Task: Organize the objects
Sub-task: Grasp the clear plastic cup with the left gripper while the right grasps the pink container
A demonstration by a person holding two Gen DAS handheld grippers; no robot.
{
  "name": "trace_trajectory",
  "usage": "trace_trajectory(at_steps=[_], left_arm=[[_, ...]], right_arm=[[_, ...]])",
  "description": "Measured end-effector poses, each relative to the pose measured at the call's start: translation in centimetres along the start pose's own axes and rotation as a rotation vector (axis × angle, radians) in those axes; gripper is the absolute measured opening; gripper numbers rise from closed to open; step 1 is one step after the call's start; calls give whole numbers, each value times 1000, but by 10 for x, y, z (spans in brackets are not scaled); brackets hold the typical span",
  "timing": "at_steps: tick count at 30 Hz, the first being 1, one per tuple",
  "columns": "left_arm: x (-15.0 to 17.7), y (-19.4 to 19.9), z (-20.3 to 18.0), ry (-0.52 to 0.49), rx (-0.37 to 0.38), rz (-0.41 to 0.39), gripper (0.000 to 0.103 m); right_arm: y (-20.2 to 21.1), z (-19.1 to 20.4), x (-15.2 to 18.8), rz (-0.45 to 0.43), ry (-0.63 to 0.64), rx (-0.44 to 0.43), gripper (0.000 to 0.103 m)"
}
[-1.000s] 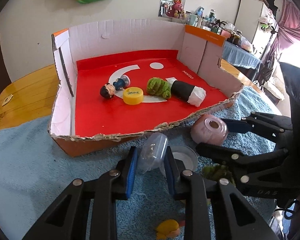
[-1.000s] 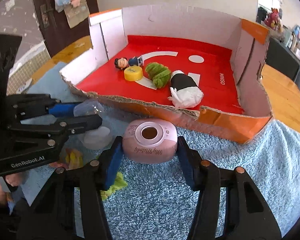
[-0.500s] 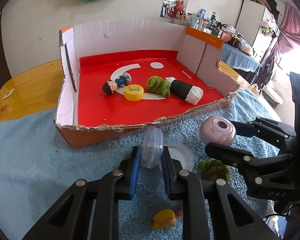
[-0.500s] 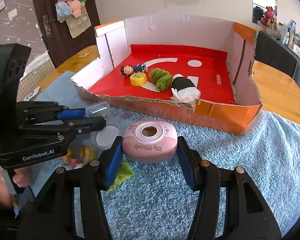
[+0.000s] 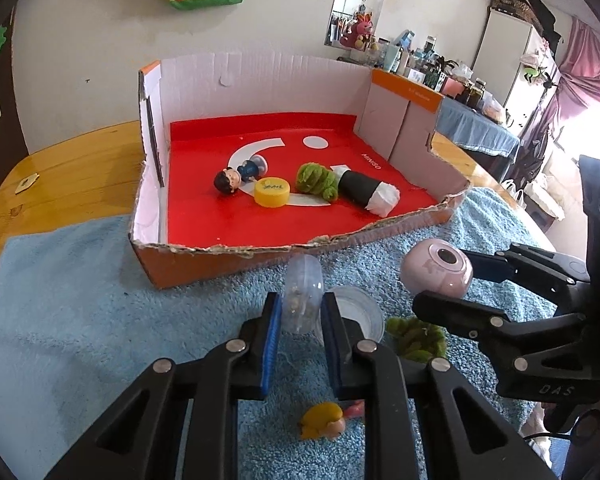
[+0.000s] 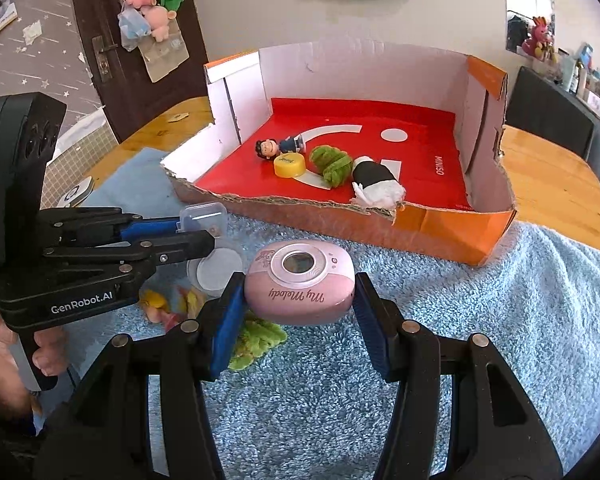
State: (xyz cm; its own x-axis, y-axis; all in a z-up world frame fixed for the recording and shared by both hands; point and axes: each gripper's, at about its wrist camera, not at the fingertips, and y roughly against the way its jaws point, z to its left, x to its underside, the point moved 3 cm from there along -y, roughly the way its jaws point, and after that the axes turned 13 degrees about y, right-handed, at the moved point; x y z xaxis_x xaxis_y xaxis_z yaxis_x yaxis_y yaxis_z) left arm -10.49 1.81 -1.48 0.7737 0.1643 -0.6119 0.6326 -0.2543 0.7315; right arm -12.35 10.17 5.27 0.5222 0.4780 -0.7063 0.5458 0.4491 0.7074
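From my left wrist view, the small yellow-and-pink toy figure on the blue towel is partly hidden behind my left gripper's right finger. The round white lid sits half behind that same finger. The fuzzy green yarn bundle is partly covered by the right gripper. The contents of the clear plastic case I'm clamping are too murky to identify.
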Motion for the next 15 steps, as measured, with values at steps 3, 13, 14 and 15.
trace_trajectory(at_steps=[3, 13, 14, 15], left_arm=[[2, 4, 0, 3, 6, -7, 21], [4, 8, 5, 15, 0, -13, 21], [4, 8, 4, 11, -2, -12, 21], [5, 8, 4, 8, -2, -9, 21]], right_arm=[[1, 0, -1, -6, -4, -6, 52], [0, 1, 1, 1, -18, -24, 52], [0, 1, 1, 3, -19, -24, 52], [0, 1, 2, 5, -20, -25, 52]])
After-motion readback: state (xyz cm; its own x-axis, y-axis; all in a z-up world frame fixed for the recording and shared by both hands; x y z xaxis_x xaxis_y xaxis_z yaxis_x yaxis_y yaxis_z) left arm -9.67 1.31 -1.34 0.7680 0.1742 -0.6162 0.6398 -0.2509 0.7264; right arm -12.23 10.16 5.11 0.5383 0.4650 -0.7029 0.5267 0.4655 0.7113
